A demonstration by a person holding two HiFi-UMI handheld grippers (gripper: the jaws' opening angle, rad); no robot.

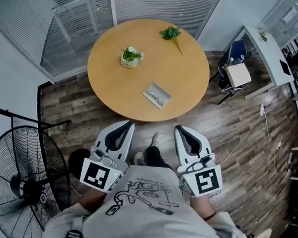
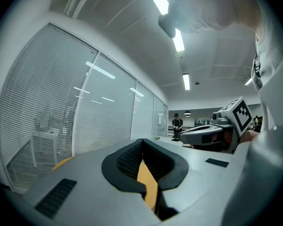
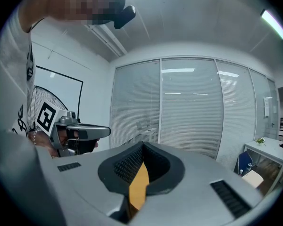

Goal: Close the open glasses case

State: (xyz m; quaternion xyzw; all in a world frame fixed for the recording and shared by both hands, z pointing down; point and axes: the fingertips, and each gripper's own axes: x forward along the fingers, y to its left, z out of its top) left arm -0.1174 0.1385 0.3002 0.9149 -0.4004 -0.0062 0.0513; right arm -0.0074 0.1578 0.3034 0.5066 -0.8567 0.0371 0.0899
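The open case [image 1: 157, 95] lies on the near half of the round desk [image 1: 188, 78], with a potted plant [image 1: 130, 57] and a leafy sprig [image 1: 172, 33] farther back. Both tongs are held off the desk by the person's chest, well short of the case, the left tongs [image 1: 128, 125] to its left and the right tongs [image 1: 179, 129] to its right. Each pair is closed with nothing between the jaws.

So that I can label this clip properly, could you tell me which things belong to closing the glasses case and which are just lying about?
For the job: open glasses case on the round table; left gripper and right gripper, both shut and empty.
Just lying about: potted plant; leafy sprig; floor fan.
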